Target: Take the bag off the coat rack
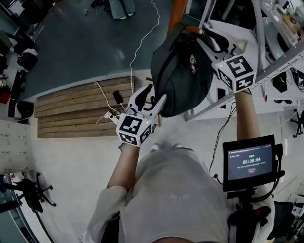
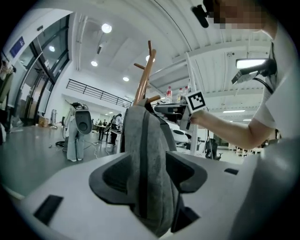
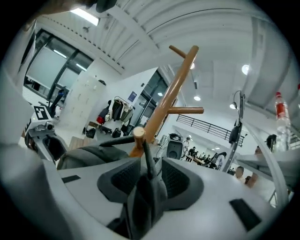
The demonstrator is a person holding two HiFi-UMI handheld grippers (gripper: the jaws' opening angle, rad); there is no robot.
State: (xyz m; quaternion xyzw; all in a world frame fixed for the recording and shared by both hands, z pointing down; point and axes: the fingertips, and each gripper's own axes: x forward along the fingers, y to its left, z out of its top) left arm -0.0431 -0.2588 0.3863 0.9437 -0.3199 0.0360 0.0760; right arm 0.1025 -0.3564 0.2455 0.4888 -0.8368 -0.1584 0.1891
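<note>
Head view shows the bag (image 1: 183,71) hanging on the coat rack (image 1: 178,12), unlifted; I hold the left gripper (image 1: 153,98) wide around its body, right gripper (image 1: 213,42) wide around its strap (image 3: 145,159).

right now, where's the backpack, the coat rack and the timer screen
backpack (image 1: 183,71), head view, middle of its dark body.
coat rack (image 3: 171,89), right gripper view, on the wooden pole between its pegs.
timer screen (image 1: 250,163), head view, centre of the lit display.
</note>
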